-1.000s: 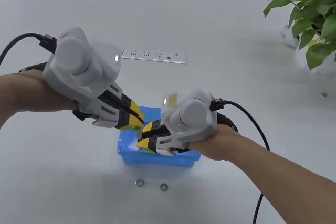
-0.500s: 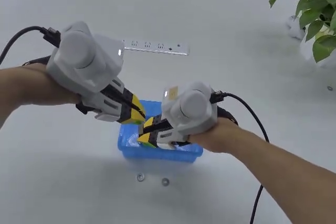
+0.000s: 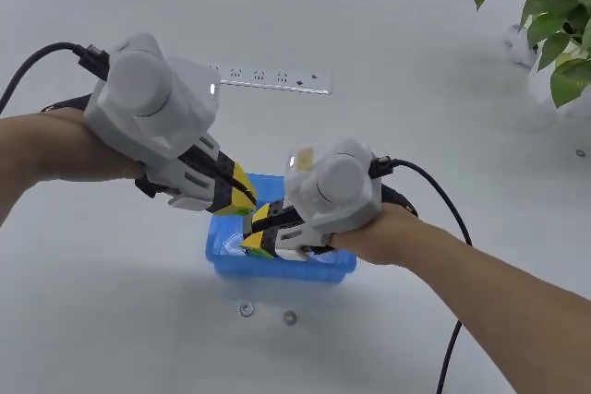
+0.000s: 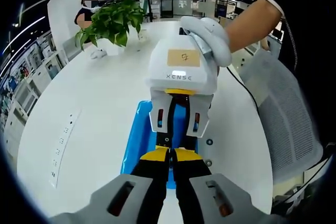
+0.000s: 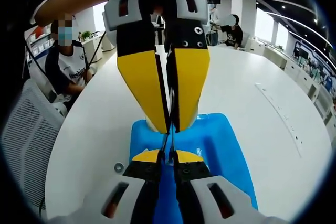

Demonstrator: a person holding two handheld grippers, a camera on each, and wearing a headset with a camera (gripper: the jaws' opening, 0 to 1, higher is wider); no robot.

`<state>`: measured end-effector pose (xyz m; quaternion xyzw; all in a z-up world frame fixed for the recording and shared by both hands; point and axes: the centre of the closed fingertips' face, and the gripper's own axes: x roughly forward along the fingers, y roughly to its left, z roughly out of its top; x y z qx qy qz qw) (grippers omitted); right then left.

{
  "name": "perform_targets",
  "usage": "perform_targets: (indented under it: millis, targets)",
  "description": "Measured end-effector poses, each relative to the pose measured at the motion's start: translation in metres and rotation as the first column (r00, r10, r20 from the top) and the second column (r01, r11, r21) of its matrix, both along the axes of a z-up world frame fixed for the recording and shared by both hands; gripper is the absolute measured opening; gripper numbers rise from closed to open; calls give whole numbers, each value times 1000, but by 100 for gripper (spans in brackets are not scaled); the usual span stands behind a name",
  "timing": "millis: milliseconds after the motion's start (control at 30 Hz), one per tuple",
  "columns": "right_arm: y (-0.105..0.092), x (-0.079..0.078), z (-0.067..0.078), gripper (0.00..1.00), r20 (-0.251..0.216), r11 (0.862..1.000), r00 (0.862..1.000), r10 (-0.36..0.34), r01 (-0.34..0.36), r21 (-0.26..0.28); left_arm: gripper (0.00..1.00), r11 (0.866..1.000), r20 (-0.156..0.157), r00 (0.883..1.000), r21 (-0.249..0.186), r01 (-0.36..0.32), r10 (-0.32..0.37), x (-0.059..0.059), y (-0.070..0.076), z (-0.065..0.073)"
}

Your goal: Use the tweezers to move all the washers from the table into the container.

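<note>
Nearest, find 2 washers (image 3: 246, 309) lying apart on bare table (image 3: 111, 320), just short of the blue container (image 3: 277, 269), with open room all around. Over the container, see the right gripper (image 3: 251, 239) and left gripper (image 3: 245, 202) tip to tip, both claws narrowed onto thin tweezers (image 5: 170, 141); cannot make out the tweezer tips or the container's contents beneath. Beyond, note a power strip (image 3: 272, 83), then a plant (image 3: 545, 6) cut off at the corner.

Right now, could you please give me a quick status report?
Left gripper and right gripper both shut on the tweezers, tip to tip over the blue container. Two washers on the table near it. Nothing in the way.
</note>
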<state>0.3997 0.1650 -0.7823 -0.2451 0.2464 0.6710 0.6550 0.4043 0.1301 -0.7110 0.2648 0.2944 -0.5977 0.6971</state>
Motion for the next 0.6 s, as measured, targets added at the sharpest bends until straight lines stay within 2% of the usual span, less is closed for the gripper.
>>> perform_targets:
  millis: [367, 600]
  targets:
    - [0, -3, 8, 11, 14, 1000, 1000, 5, -5, 3, 6, 1000, 11, 1000, -2, -7, 7, -2, 1, 7]
    - [-1, -2, 18, 11, 34, 1000, 999, 1, -1, 9, 6, 1000, 35, 999, -5, 2, -2, -5, -2, 19]
